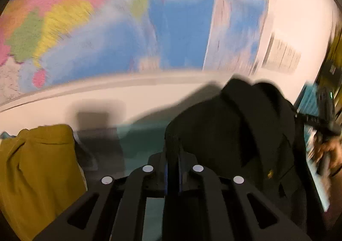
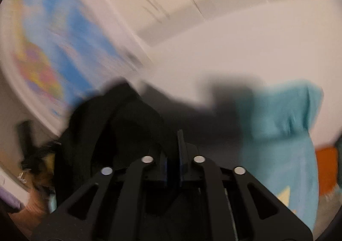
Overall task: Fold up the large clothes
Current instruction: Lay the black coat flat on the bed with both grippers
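Observation:
A black garment (image 1: 230, 125) with a small gold emblem hangs in the air in front of a wall. My left gripper (image 1: 172, 155) is shut on its edge, with black cloth pinched between the jaws. In the right wrist view the same black garment (image 2: 111, 125) hangs to the left. My right gripper (image 2: 173, 155) is shut on a fold of it. Both views are blurred by motion.
A mustard-yellow garment (image 1: 36, 168) hangs at the left. A light blue garment (image 2: 282, 134) hangs at the right, with something orange (image 2: 327, 166) behind it. A coloured world map (image 1: 106, 27) covers the white wall. A teal surface (image 1: 145, 134) lies below.

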### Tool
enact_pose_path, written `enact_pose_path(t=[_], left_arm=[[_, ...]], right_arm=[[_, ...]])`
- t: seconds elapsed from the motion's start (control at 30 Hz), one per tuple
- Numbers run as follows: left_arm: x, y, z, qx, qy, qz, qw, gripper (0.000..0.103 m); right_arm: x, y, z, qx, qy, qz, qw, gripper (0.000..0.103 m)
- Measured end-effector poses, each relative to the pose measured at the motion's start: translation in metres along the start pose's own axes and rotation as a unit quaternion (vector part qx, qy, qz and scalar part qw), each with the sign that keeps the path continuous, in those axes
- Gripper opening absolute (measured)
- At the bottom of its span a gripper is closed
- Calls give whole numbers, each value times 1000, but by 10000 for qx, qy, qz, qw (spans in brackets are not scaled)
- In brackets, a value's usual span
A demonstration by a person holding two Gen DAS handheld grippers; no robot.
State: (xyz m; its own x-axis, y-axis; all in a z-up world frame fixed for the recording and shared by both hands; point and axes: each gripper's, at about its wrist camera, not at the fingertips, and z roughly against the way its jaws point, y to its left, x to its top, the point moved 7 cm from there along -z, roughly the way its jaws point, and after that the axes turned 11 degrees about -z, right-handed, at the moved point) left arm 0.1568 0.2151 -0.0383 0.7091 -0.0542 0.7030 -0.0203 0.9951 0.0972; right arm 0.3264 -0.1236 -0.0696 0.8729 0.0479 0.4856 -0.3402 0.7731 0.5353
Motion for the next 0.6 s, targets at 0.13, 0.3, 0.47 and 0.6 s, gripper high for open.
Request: enact_pose_path(t=[0.13, 0.3, 0.47, 0.6], left_arm=[[-46, 0, -54, 483, 1072, -164, 9929, 26], [-69, 9, -24, 98, 842, 342, 9958, 48], [-92, -24, 39, 4, 400, -406, 9984, 68], [-119, -60, 72, -204, 358, -813, 9958, 75]], right_arm=[[-24, -30, -28, -595, 393, -251, 9971, 30], [-42, -3, 22, -448, 124, 359, 9983, 64], [-124, 39, 93, -79, 368, 1450, 9887, 82], [-203, 60, 117, -41, 822, 1943, 9775, 83]])
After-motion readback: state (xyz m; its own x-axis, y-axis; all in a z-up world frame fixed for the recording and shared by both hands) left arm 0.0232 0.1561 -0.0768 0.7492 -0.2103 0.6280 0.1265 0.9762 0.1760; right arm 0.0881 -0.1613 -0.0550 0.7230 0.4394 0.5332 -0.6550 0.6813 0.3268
